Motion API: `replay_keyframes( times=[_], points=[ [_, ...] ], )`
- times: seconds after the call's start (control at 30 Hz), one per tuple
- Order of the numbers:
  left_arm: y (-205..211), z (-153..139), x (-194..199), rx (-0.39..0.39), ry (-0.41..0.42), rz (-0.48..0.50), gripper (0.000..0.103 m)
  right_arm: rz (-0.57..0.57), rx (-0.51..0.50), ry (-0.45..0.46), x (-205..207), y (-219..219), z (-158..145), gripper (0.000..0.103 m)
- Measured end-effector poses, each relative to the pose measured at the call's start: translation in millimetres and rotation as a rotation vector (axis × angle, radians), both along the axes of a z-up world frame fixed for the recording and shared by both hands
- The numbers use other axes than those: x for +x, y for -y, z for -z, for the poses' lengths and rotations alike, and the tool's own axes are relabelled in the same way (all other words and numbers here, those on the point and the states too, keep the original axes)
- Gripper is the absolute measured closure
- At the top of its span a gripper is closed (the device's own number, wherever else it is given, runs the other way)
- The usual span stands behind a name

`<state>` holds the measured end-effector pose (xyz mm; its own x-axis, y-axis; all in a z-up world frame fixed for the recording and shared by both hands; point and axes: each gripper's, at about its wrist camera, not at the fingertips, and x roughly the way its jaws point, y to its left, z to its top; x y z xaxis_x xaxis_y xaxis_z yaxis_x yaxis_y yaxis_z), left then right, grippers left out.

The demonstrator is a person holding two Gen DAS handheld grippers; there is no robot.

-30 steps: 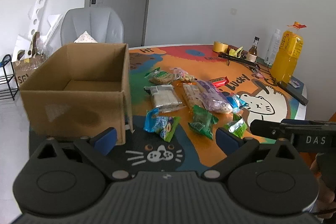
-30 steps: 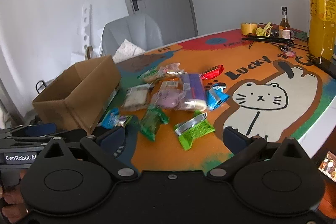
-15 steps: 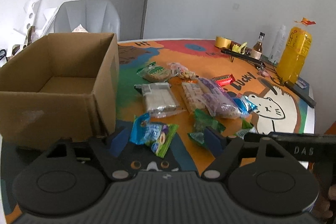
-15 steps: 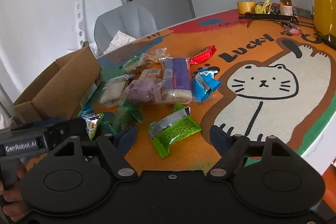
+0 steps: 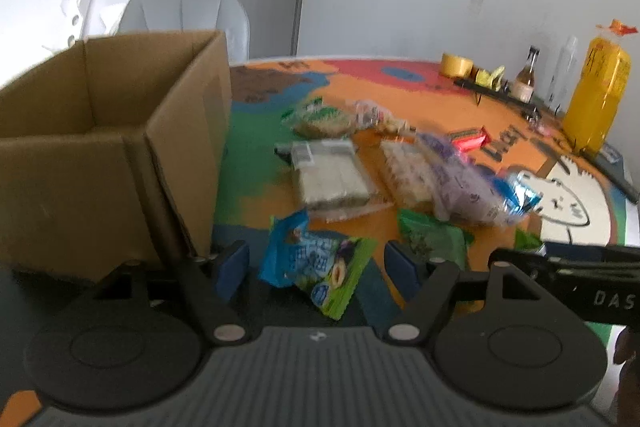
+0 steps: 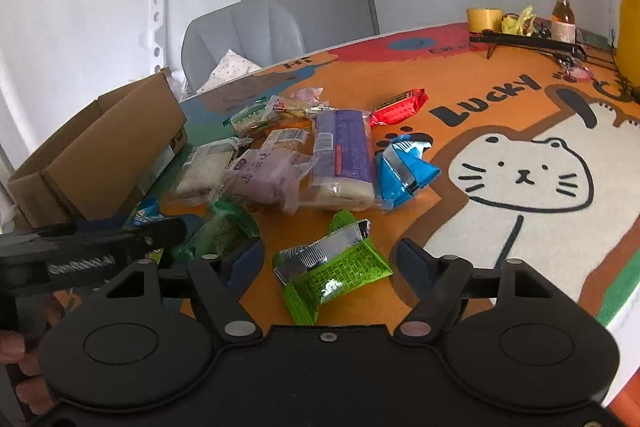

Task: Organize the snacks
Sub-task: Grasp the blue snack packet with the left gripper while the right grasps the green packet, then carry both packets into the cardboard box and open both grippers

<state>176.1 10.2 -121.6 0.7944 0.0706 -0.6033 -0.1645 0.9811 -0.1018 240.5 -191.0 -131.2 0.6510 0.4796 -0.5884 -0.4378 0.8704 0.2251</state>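
1. Left gripper sits low over the table, jaws apart and just narrowing, with the blue-green packet between the pads; no pad is pressing on it.
2. Right gripper does the same with the lime packet: jaws apart, just narrowing, packet between them and free on both sides.
3. The landmark is the box. The left view looks straight into it, open-topped, with only its bare inside walls showing. The right view gets just its outer side and a flap, not the inside.
4. Blue-green packet lies just beside the box's near corner. In the right view only a blue scrap of it peeks past the left gripper's body.
5. Lime packet lies well away from the box. The left view shows only a green sliver behind the right gripper's arm.
6. Between them is the dark green packet, near the box side of the pile.
7. The rest of the pile lies beyond: white bar pack, purple packs, blue wrapper, red bar.
8. The right view alone shows the cat drawing whole, and fingers at the lower left edge.
9. The left view is blurred; the yellow bottle stands far from the box.
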Motion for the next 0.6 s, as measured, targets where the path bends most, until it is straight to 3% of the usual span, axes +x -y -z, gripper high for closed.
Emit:
replay_keyframes(
  times=[0.1,0.33,0.6],
  points=[
    [1,1,1,0.016,0.008,-0.004,0.031,-0.011,-0.021,0.021,-2,-4,1,0.039],
    [2,-1,-3,0.030,0.005,-0.013,0.074,-0.034,-0.023,0.037,-4,-6,0,0.059],
    [1,-11,-12,-0.009,0.029,-0.007,0.078,-0.034,-0.012,0.050,-8,-7,-8,0.068]
  ],
)
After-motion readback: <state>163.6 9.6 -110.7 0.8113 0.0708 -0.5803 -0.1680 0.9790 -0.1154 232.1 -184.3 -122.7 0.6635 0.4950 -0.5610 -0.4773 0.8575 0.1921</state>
